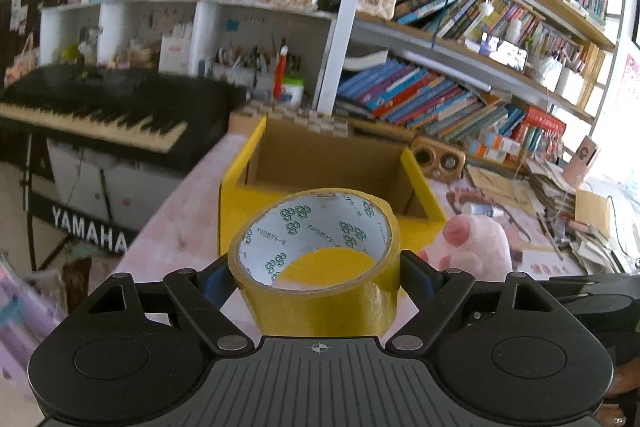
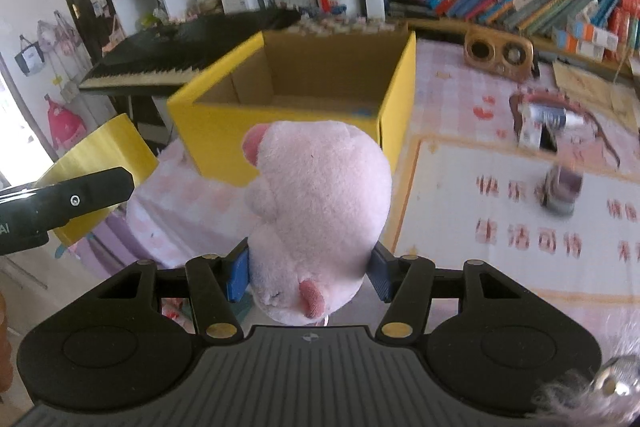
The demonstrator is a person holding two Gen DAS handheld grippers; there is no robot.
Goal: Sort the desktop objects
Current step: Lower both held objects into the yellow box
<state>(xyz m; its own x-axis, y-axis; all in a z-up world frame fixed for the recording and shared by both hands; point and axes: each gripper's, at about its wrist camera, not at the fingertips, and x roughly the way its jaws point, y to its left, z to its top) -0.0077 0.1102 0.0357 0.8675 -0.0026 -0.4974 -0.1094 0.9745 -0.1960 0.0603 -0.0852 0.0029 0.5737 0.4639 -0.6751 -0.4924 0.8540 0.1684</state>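
Note:
My left gripper [image 1: 316, 281] is shut on a roll of yellow tape [image 1: 320, 287] and holds it above the pink tablecloth, just short of an open yellow cardboard box [image 1: 320, 163]. My right gripper [image 2: 308, 273] is shut on a pink plush paw [image 2: 320, 203], held up in front of the same box [image 2: 304, 95]. The plush also shows in the left wrist view [image 1: 472, 247], to the right of the tape. The box interior looks empty as far as I can see.
A wooden speaker [image 2: 498, 53] stands behind the box on the right. Small bottles [image 2: 548, 121] and a little jar [image 2: 562, 191] lie on the table at right. A Yamaha keyboard [image 1: 100, 107] stands left of the table. Bookshelves [image 1: 460, 95] fill the back.

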